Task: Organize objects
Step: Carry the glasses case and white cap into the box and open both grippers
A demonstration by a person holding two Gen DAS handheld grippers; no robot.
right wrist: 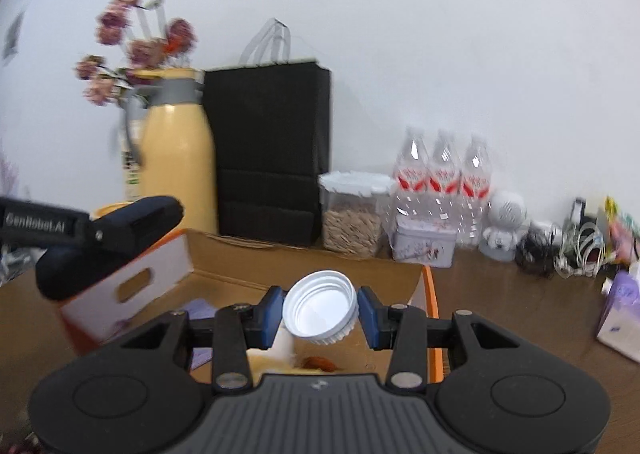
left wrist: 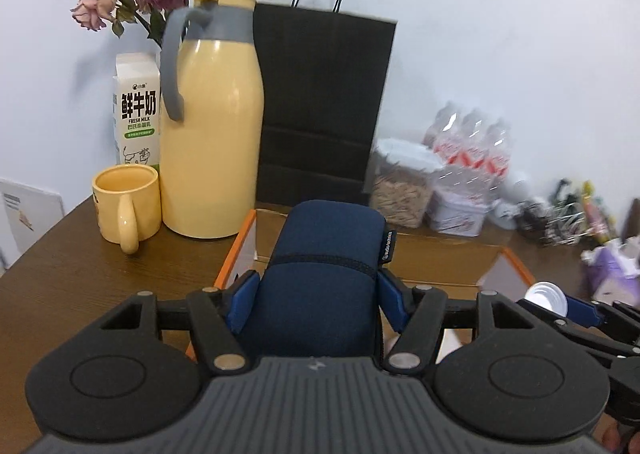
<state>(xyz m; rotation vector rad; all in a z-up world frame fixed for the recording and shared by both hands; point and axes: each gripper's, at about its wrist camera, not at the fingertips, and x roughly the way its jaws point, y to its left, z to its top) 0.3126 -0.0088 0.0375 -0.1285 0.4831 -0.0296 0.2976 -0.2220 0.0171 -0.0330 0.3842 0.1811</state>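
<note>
Navy pouch (left wrist: 320,254) clamped across middle by left claw (left wrist: 316,294), jaws spread wide around it, carried above open cardboard box (left wrist: 440,254) on desk (left wrist: 80,254), likely for stowing inside. White cap (right wrist: 320,306) pinched edgewise in right claw (right wrist: 320,314), jaws narrowly set, also held over box.

Even soft daylight; motion blur both views; fisheye bending, dark corners.

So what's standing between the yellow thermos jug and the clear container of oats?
The black paper bag stands between the jug and the oats container, clearest in the right wrist view.
</note>
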